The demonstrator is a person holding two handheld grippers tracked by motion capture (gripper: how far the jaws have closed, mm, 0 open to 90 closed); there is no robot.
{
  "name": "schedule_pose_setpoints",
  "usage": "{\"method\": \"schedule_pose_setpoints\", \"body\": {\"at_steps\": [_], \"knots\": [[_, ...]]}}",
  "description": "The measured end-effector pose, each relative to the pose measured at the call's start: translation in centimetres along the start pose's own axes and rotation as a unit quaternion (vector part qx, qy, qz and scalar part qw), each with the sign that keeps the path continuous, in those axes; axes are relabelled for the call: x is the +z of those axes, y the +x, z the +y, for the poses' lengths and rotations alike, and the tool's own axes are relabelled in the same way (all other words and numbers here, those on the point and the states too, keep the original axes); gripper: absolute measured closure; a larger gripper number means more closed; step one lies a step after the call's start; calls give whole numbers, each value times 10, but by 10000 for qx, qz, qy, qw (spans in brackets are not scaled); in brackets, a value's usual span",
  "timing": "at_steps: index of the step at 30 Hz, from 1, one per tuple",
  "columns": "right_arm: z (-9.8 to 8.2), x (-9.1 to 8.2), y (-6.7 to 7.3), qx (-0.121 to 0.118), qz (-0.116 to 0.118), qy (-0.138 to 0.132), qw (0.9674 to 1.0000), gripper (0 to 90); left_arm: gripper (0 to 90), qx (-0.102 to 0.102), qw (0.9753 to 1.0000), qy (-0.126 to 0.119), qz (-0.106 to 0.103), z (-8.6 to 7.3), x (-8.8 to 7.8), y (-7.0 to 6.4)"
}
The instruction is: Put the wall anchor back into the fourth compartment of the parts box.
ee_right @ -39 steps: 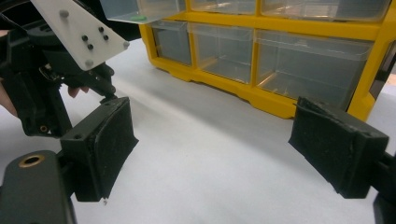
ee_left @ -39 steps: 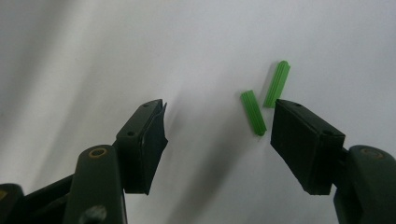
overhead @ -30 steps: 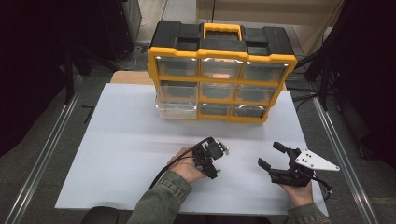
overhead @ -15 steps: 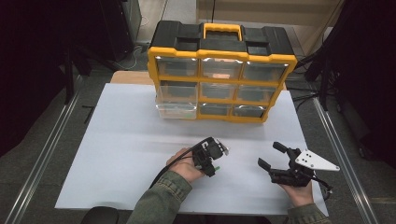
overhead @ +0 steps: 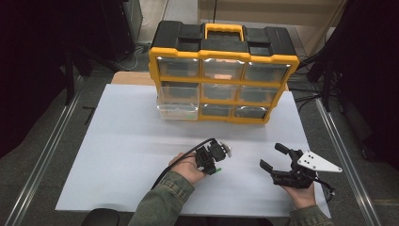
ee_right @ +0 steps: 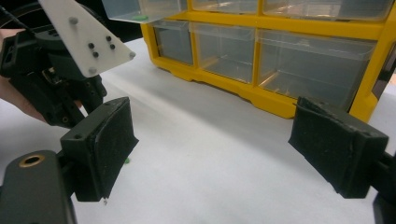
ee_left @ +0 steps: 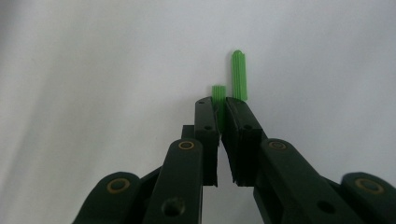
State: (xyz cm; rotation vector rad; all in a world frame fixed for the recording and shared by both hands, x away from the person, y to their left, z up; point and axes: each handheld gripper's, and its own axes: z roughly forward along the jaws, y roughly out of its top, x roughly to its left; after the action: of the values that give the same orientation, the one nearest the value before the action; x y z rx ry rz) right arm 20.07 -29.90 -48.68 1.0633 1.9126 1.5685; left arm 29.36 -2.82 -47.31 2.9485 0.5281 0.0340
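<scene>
My left gripper (ee_left: 218,105) points down at the white table, and its jaws have just been closing. They now pinch a short green ribbed plastic plug (ee_left: 218,91) at their tips. A second, longer green plug (ee_left: 239,74) lies on the table just beyond it. In the high view the left gripper (overhead: 214,160) sits at the table's front middle with a speck of green (overhead: 218,170) beside it. My right gripper (overhead: 273,156) rests at the front right, open and holding nothing. Its pads (ee_right: 105,140) stand wide apart, facing the organizer.
A yellow and black drawer organizer (overhead: 221,70) with clear drawers stands at the back of the white table (overhead: 117,155). Its bottom-left drawer (overhead: 178,112) is pulled out, with green pieces (ee_right: 140,17) inside. The other hand and its gripper (ee_right: 51,88) are close on the left in the right gripper view.
Both hands keep their places at the front of the table. Nothing on the table has shifted in the high view.
</scene>
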Motion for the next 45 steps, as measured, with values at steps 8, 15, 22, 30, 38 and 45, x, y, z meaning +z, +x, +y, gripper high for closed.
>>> {"method": "schedule_pose_setpoints", "body": {"at_steps": [8, 15, 22, 30, 38, 45], "knots": [[0, 0, 0, -11, -2, 6, 10000, 143, 845, 21, 10000, 57, -33, -1, -2, 1], [0, 0, 0, -10, 3, 3, 10000, 143, 844, 42, 10000, -1, -46, -5, -9, 0], [0, 0, 0, 9, -2, 12, 10000, 144, 843, -30, 10000, -88, -19, -9, -29, 7], [0, -1, 1, 37, 4, 4, 10000, 144, 844, 33, 9998, -198, 80, -11, -86, 23], [0, 0, 1, 24, -2, 0, 10000, 143, 848, -75, 9993, -335, 117, -12, -155, 52], [0, 0, 1, 27, 6, 3, 10000, 144, 848, -246, 9974, -390, 548, -12, -210, 72]]}}
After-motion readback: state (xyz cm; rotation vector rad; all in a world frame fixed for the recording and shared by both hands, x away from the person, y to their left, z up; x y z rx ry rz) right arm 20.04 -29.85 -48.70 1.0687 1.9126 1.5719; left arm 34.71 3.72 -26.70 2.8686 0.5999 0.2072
